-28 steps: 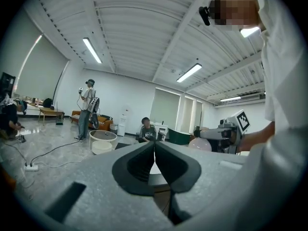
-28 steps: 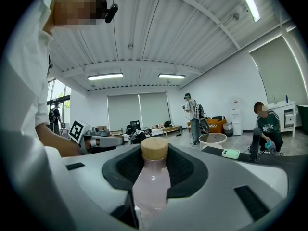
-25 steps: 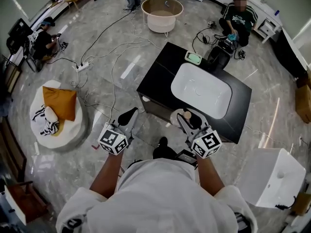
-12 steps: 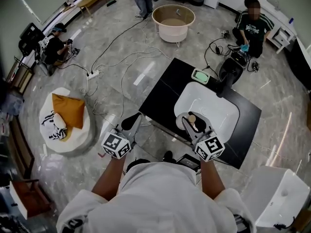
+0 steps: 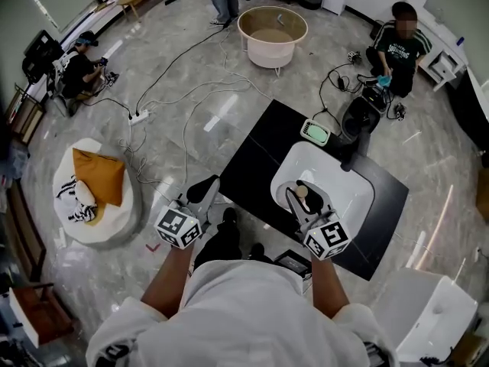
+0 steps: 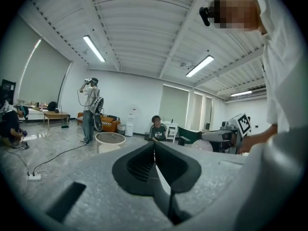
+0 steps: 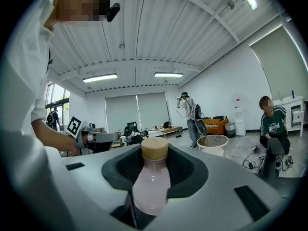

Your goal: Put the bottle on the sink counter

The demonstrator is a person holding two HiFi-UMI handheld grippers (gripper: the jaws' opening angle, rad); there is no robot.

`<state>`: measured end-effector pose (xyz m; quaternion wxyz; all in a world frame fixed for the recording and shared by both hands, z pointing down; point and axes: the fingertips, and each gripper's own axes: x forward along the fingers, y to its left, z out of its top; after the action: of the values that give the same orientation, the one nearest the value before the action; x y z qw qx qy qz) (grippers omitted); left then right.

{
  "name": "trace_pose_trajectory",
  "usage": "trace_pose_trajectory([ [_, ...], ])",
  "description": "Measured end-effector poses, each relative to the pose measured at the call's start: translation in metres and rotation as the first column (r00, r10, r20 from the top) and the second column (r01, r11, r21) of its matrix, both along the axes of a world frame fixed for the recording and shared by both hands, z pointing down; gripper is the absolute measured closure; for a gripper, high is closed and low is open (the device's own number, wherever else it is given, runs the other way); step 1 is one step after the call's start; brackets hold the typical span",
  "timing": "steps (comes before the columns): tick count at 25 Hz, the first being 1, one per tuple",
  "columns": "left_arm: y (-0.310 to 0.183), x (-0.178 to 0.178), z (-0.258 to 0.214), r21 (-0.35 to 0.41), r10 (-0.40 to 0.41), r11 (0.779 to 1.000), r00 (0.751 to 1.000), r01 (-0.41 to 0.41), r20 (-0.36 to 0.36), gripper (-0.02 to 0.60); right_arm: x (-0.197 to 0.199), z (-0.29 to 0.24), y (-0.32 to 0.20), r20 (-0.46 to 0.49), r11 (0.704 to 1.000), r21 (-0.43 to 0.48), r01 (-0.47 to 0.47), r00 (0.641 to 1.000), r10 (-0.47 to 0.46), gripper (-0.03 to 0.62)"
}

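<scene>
A pale pink bottle point(image 7: 153, 184) with a tan cap point(image 5: 302, 193) stands upright between the jaws of my right gripper point(image 7: 155, 166), which is shut on it. In the head view the right gripper point(image 5: 298, 199) hangs over the near part of the white basin point(image 5: 336, 176) set in the black sink counter point(image 5: 256, 153). My left gripper point(image 5: 202, 193) is to the left, over the floor just off the counter's near-left edge. Its jaws point(image 6: 155, 150) are shut with nothing between them.
A green dish point(image 5: 314, 132) and a dark tap point(image 5: 353, 153) sit at the basin's far side. Cables cross the floor point(image 5: 183, 90). A round tub point(image 5: 272, 27), a white beanbag point(image 5: 114, 205) with an orange cushion, a white box point(image 5: 432, 312) and seated people point(image 5: 399, 40) surround the counter.
Both grippers have moved forward. The right one, still holding the bottle, went from the counter's near edge to over the basin. The left stayed shut and level.
</scene>
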<state>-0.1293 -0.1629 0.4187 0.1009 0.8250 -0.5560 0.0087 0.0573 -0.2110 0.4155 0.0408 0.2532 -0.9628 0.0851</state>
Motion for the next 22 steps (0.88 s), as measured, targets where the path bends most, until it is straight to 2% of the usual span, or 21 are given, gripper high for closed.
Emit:
trace_pose_trajectory([
  [8,-0.061,-0.039,0.012,-0.002,0.065,0.998,0.997,-0.065,-0.034,0.563,-0.040,0.011,-0.048,-0.049,0.997,-0.027,-0.075,0.996,0.073,0.457],
  [17,-0.134,-0.089,0.016,-0.007,0.166,0.986,0.983,-0.167,-0.074,0.563,-0.093,-0.002,-0.112,-0.062,0.975,0.013,-0.221,0.973,0.221,0.457],
  [22,-0.172,-0.115,0.023,-0.023,0.174,0.984,0.982,-0.176,-0.073,0.563,-0.121,-0.006,-0.143,-0.061,0.962,0.040,-0.270,0.960,0.272,0.457],
])
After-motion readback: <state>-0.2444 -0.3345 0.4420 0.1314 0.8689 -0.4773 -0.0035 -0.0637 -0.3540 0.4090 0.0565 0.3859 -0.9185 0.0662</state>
